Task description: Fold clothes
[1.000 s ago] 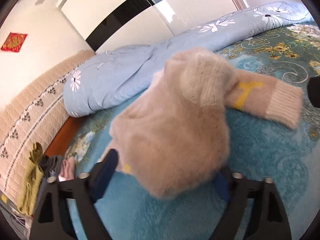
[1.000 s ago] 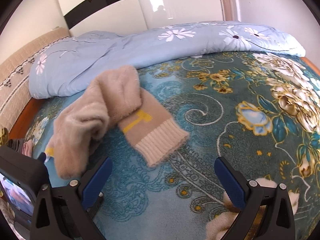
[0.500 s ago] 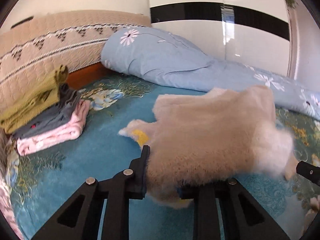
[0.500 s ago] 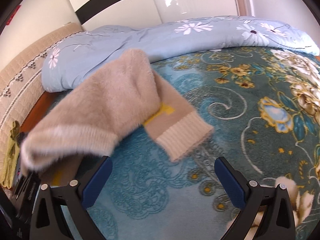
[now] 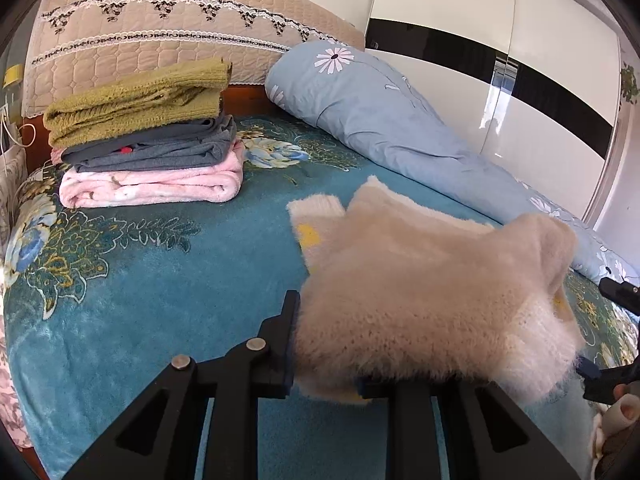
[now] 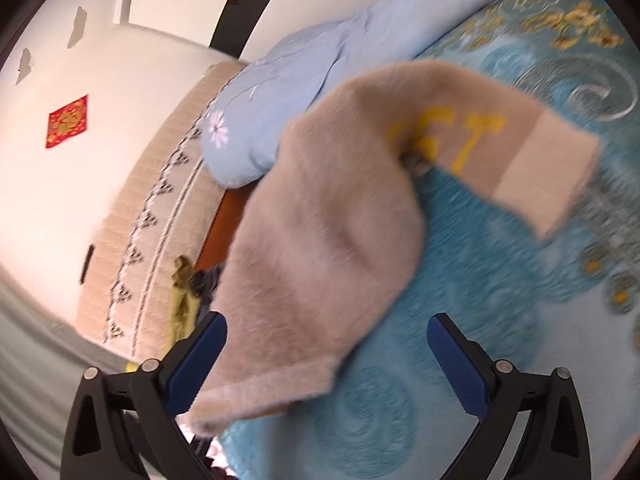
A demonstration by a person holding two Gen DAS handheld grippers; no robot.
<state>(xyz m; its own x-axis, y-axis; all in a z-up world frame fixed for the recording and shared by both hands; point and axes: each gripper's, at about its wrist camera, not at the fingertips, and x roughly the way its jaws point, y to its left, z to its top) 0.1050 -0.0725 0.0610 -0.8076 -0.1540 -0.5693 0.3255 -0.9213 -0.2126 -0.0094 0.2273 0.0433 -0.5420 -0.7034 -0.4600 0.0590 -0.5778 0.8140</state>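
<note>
Left gripper [image 5: 326, 364] at bottom center of the left wrist view, jaws pinching the near edge of the fuzzy beige sweater [image 5: 420, 292]. Sweater fills center-right of that frame, lifted at the grip, far part lying on the teal floral blanket [image 5: 140, 280]; yellow lettering shows at its far-left edge. Stack of folded clothes [image 5: 148, 148] upper left: olive knit on top, grey in the middle, pink fleece at the bottom, in front of the quilted headboard [image 5: 160, 32]. Rolled light-blue duvet [image 5: 380, 120] runs from upper center to the right edge.

Right gripper [image 6: 326, 364] at bottom of the right wrist view, jaws spread wide, blue pads apart. Sweater hangs between them, hem near the left pad; contact unclear. Its sleeve [image 6: 500, 148] with yellow letters stretches to the upper right above the blanket. Frame is blurred.
</note>
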